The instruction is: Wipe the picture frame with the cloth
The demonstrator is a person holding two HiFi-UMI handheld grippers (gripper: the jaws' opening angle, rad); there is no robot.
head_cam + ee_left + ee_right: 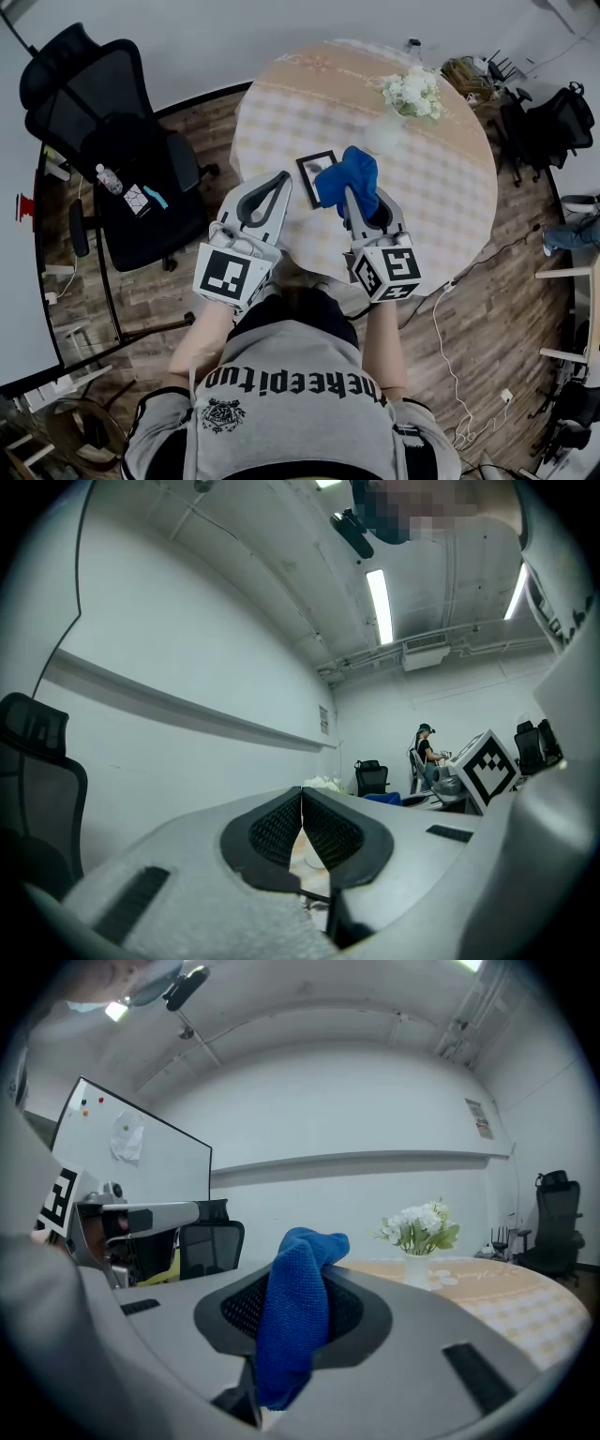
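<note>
Blue cloth (349,176) pinched in right tongs (295,1283), left tongs (302,795) closed empty near the picture frame (313,178); sweatshirt (291,427) lettering appears upside-down.

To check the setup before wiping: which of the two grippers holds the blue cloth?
The right gripper: the blue cloth is clamped between its jaws. The left gripper has its jaws shut on nothing.

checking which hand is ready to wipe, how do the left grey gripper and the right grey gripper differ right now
The left grey gripper is shut tip to tip on nothing; the right grey gripper is shut on the blue cloth. In the head view the left one lies left of the black picture frame, the right one at its right. Both hang over the checked round table.
</note>
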